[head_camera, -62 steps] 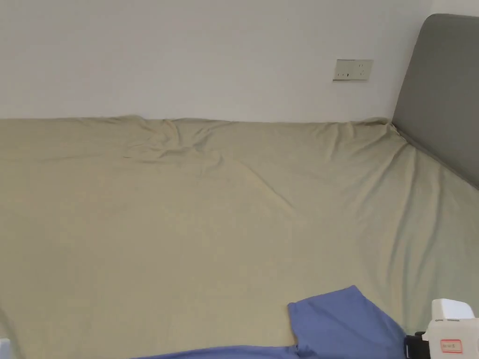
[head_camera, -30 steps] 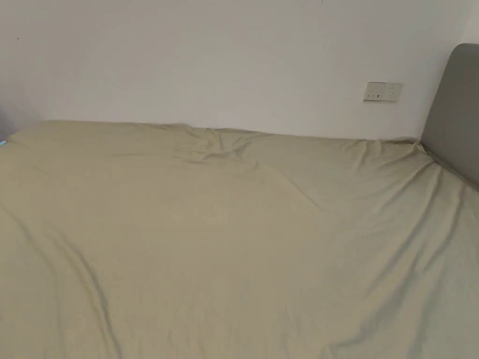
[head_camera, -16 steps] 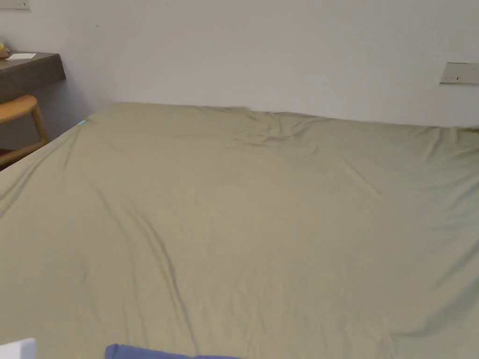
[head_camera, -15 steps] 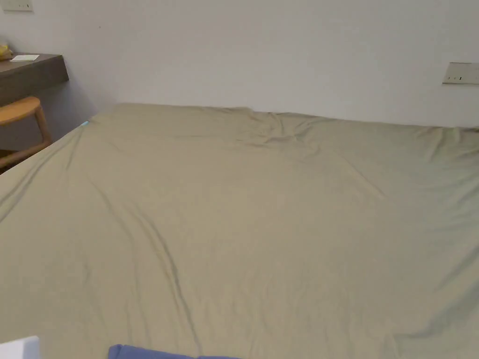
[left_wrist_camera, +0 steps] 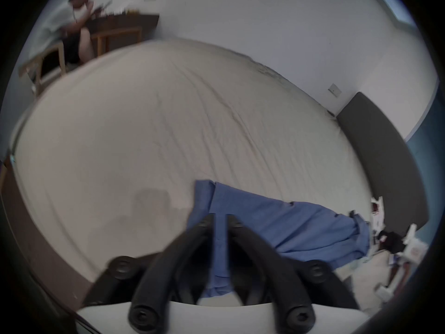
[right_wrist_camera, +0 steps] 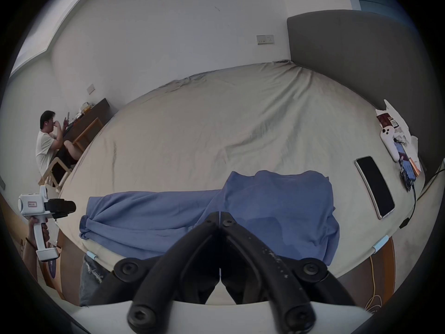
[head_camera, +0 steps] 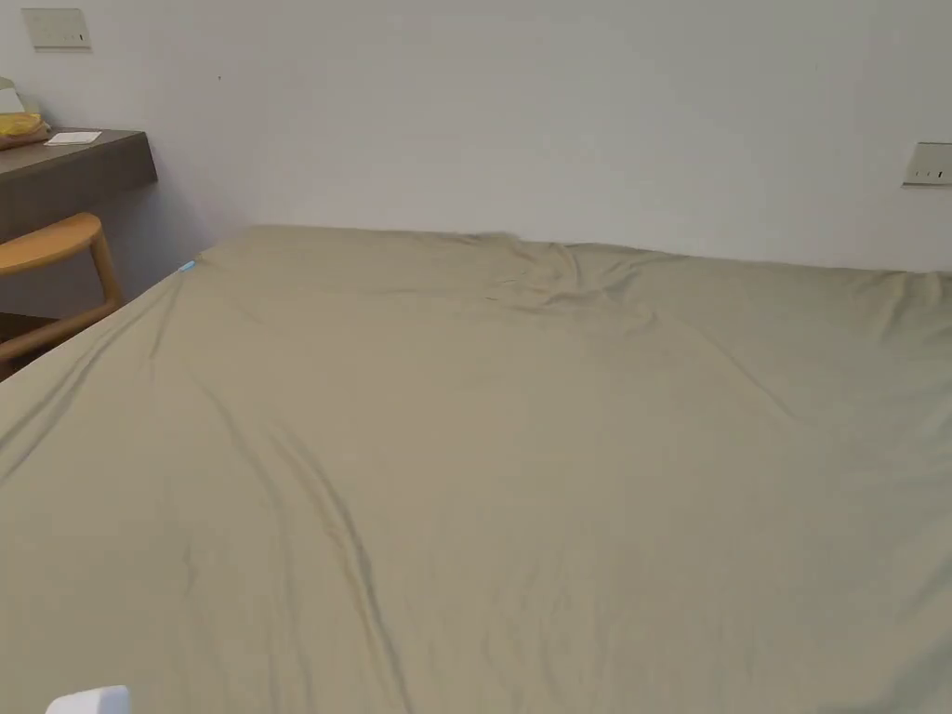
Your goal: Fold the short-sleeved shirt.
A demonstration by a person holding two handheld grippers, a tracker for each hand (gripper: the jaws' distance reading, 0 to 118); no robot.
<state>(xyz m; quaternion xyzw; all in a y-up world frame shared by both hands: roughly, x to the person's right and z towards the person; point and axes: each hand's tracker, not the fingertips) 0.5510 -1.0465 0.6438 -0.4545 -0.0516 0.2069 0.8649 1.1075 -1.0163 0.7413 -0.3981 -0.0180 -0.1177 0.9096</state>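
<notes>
The bed [head_camera: 521,483] takes up most of the room, a broad mattress under a beige sheet [right_wrist_camera: 216,127] that is soft and matte, with long shallow creases and a bunched ridge near the wall. A padded grey headboard [right_wrist_camera: 356,57] stands at one end, flat and smooth-edged.

The blue shirt [right_wrist_camera: 277,206] lies along the near edge of the bed, thin limp cloth. In the right gripper view one part spreads fairly flat, with what looks like a sleeve toward the headboard, while the other end is drawn into a loose roll of folds. No clean fold line shows, so I judge the folding barely started — the shirt probably needs spreading and smoothing first, then the sleeves and body turned in.

The left gripper [left_wrist_camera: 218,221] has its black jaws close together with a narrow strip of the shirt [left_wrist_camera: 277,228] running between them; it looks pinched on the cloth, though blur leaves the contact a little uncertain. From the right gripper view that tool [right_wrist_camera: 69,206] is seen farther off, a white pistol-shaped handle in a hand [right_wrist_camera: 36,233] at the bed's corner. The right gripper [right_wrist_camera: 219,215] has its tips meeting and nothing between them, poised above the shirt's near edge.

A dark phone [right_wrist_camera: 374,186] lies flat near the headboard — glossy, rectangular, well apart from the shirt. Another person [right_wrist_camera: 48,144] sits at a desk beyond the bed.
</notes>
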